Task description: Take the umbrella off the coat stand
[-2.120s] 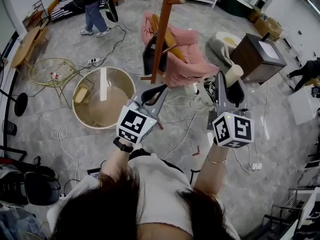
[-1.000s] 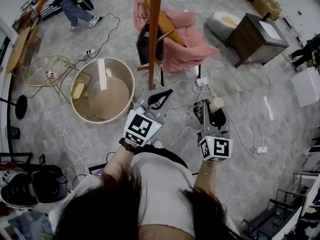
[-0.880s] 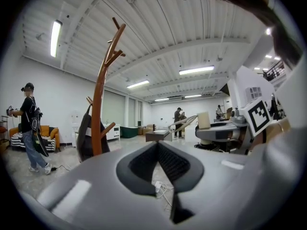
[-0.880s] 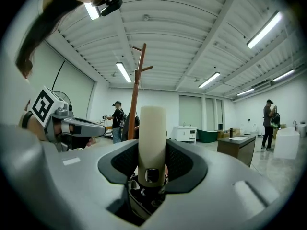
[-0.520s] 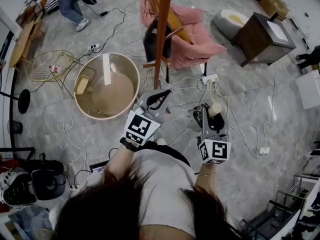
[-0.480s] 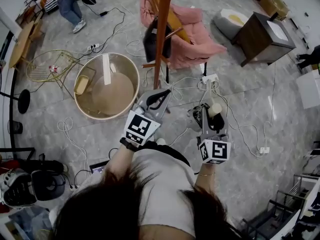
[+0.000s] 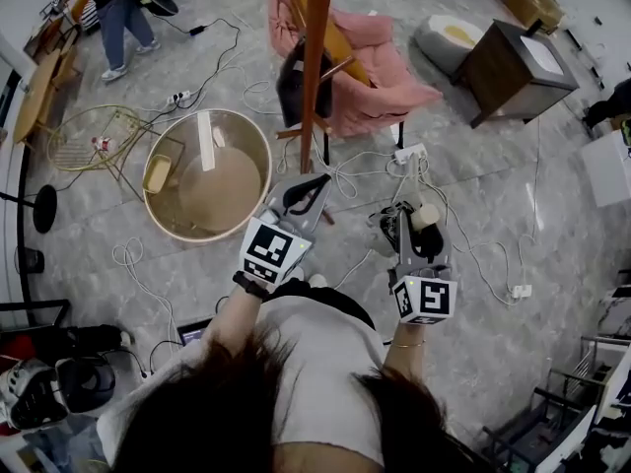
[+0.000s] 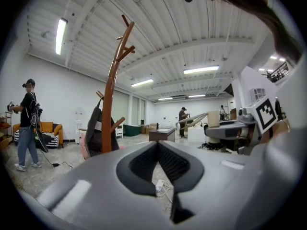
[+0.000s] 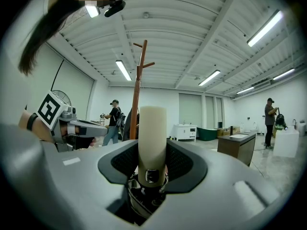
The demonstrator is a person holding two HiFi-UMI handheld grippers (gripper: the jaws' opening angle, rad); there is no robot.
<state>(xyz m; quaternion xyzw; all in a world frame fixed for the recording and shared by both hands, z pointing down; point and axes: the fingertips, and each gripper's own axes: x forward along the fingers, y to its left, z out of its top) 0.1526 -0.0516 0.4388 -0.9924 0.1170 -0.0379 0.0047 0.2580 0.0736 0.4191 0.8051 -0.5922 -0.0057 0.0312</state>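
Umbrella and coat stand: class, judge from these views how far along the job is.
Done: the umbrella is off the coat stand, which stands apart, ahead. In hand: the right tongs grip its cream handle, upright; the left tongs are shut and empty. Left: probably only setting the umbrella down somewhere.
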